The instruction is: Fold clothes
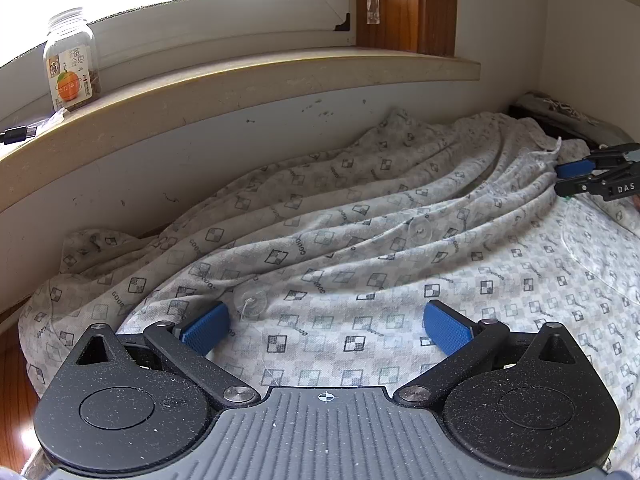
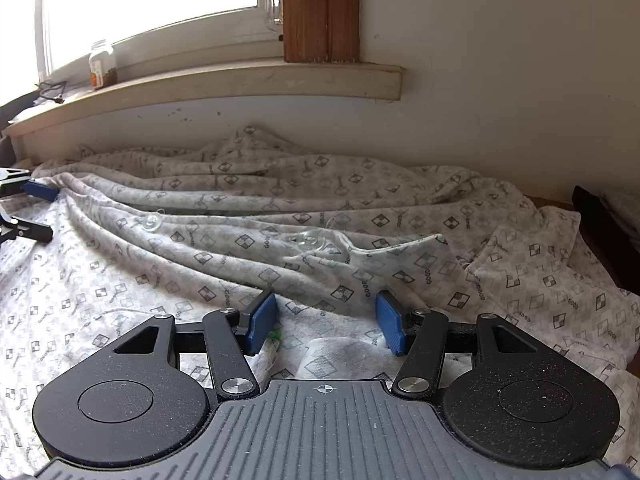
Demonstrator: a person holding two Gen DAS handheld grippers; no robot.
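Note:
A pale shirt (image 1: 360,264) printed with small checked squares lies spread and rumpled against the wall, its far part bunched in long folds (image 2: 280,208). Clear buttons (image 1: 251,303) (image 2: 310,240) show along one edge. My left gripper (image 1: 326,316) hovers open just above the flat near part, blue pads wide apart, nothing between them. My right gripper (image 2: 326,308) is open too, low over the cloth near a green tag (image 2: 274,336). Each gripper shows in the other's view: the right gripper (image 1: 568,179) at the far right edge, the left gripper (image 2: 38,212) at the far left.
A window sill (image 1: 280,76) runs above the wall behind the shirt, carrying a glass jar (image 1: 71,60) and a black cable (image 1: 18,135). A wooden frame (image 2: 322,12) rises above it. Dark fabric items (image 2: 600,220) lie at the right end.

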